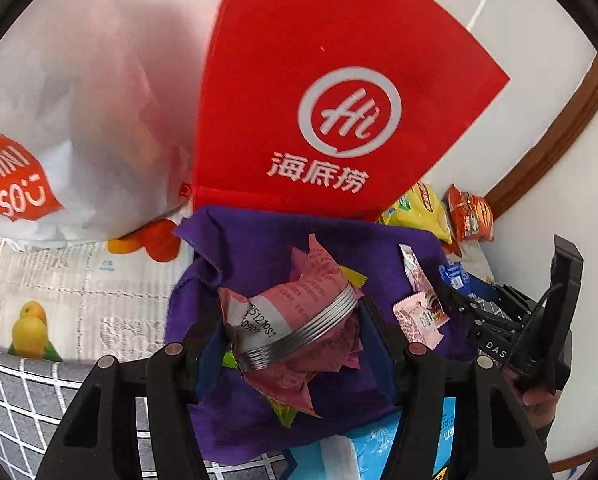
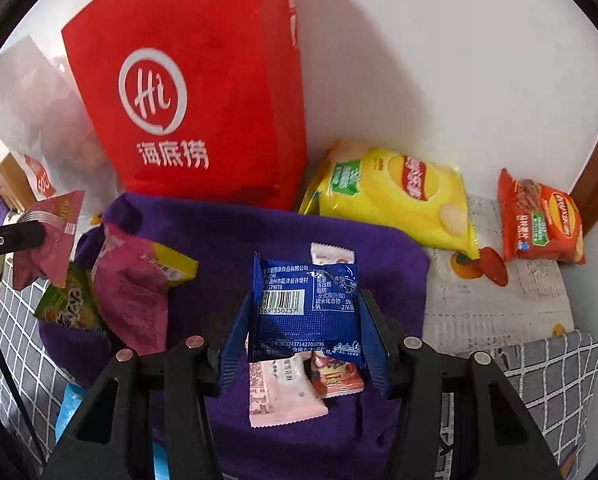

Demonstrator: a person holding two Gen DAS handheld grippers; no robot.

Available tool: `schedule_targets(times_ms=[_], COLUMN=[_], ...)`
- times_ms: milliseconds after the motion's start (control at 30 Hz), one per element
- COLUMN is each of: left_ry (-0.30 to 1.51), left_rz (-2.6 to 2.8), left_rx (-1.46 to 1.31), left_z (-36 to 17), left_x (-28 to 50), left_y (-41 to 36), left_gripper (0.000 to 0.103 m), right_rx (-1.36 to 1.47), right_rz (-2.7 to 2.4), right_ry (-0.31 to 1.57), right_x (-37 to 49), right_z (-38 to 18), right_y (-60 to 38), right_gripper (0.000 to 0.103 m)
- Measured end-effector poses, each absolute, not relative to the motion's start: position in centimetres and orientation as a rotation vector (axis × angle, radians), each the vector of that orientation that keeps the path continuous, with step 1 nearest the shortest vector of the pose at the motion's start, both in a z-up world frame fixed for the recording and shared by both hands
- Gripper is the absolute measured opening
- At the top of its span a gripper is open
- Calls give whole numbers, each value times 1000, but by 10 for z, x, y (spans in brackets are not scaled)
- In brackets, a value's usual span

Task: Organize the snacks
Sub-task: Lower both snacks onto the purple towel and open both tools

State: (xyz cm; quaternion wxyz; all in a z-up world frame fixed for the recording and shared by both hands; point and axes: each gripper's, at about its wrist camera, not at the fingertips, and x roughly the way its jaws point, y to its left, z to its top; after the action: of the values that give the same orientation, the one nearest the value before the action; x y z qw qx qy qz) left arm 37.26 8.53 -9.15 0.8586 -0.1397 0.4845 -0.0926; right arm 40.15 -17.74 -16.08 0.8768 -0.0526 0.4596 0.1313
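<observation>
While the left gripper [image 1: 295, 332] clamped a pink snack packet [image 1: 287, 312] over the purple cloth [image 1: 379, 264], the right gripper [image 2: 305, 320] gripped a blue snack packet [image 2: 305, 308], pink sachets [image 2: 279, 396] lying just beneath it.

"Hi" on red bag [image 1: 319, 80], "MINISO" on white bag [image 1: 79, 120]

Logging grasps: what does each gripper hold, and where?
Left gripper: pink packet, by its sides. Right gripper: blue packet, by its side edges.
</observation>
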Motion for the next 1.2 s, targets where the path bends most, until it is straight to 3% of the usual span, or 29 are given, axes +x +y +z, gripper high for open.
schedule_targets(times_ms=[700,767,833,1200], left_ry=[1051,1051,1050,962], left_rz=[-285,-294,-303,-343], left_rx=[-302,-294,-297,-286], left_z=[-103,-102,-100,-69], left_x=[377,376,376,357], left_y=[70,68,65,60], left_gripper=[61,63,72,82], right_rx=[-141,-129,-91,-63], right_rz=[261,261,284,246], right_ry=[1009,1009,1012,946], right_x=[406,406,405,384], right_z=[-178,-176,-171,-138], right_y=[-171,-171,-172,-173], right_gripper=[58,63,70,75])
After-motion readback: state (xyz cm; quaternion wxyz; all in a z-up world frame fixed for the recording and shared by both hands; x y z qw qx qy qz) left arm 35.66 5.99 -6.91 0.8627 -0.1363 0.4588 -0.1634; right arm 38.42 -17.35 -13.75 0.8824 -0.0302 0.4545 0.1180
